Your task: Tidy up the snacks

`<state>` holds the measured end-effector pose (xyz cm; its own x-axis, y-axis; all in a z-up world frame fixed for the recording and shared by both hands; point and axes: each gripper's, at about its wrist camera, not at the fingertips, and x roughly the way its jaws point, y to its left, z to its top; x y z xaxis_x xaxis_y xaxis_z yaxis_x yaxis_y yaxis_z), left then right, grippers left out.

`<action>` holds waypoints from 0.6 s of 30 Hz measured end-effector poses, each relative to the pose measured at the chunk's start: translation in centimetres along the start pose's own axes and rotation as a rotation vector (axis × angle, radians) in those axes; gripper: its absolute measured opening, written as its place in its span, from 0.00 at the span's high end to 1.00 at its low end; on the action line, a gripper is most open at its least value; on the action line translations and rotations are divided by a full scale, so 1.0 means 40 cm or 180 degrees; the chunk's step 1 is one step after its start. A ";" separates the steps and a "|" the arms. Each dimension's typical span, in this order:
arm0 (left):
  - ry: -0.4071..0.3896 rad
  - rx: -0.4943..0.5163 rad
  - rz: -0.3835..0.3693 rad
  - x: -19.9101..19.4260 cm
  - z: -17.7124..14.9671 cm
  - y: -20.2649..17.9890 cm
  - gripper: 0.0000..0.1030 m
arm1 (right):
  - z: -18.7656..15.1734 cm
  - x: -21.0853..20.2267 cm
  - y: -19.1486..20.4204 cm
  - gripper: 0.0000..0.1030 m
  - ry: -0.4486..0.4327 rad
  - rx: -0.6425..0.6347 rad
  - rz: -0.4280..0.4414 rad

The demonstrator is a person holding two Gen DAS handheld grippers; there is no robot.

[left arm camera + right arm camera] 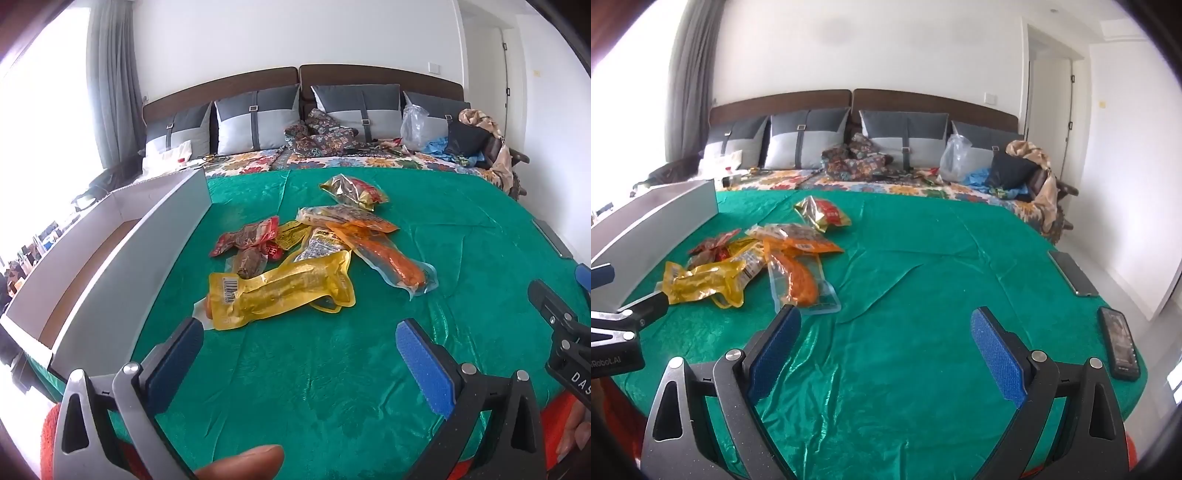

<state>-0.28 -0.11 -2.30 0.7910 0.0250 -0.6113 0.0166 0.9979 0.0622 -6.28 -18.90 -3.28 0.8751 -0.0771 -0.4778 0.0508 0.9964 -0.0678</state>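
Several snack packets lie in a loose pile on the green cloth (332, 369): a yellow packet (280, 291) nearest, an orange sausage packet (391, 262), a red packet (247, 236), and a gold-and-red bag (354, 192) farthest. The pile also shows in the right wrist view, with the yellow packet (705, 282) and orange packet (799, 280). My left gripper (299, 339) is open and empty, just short of the yellow packet. My right gripper (886, 328) is open and empty, to the right of the pile. An open white box (110, 258) stands left of the pile.
Two phones (1119, 343) (1073, 273) lie at the cloth's right edge. Grey pillows (258, 122), patterned cloth, a plastic bag (415, 125) and clothes sit at the bed's head. The right gripper's body (561, 332) shows at the left view's right edge.
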 end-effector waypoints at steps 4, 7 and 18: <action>-0.0004 -0.0050 0.0023 -0.003 0.004 0.010 0.00 | -0.004 0.000 0.005 0.07 -0.0004 -0.0018 0.0010; -0.0007 -0.0061 0.0041 -0.006 0.004 0.015 0.00 | -0.005 -0.003 0.010 0.07 -0.0019 -0.0047 0.0014; 0.0069 -0.0055 0.0081 0.008 -0.012 0.019 0.00 | -0.015 0.003 0.015 0.07 -0.0003 -0.0074 0.0028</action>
<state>-0.29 0.70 -2.82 0.7775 0.0513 -0.6268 -0.0139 0.9978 0.0644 -6.42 -18.33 -3.91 0.8758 -0.0682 -0.4778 0.0318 0.9960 -0.0839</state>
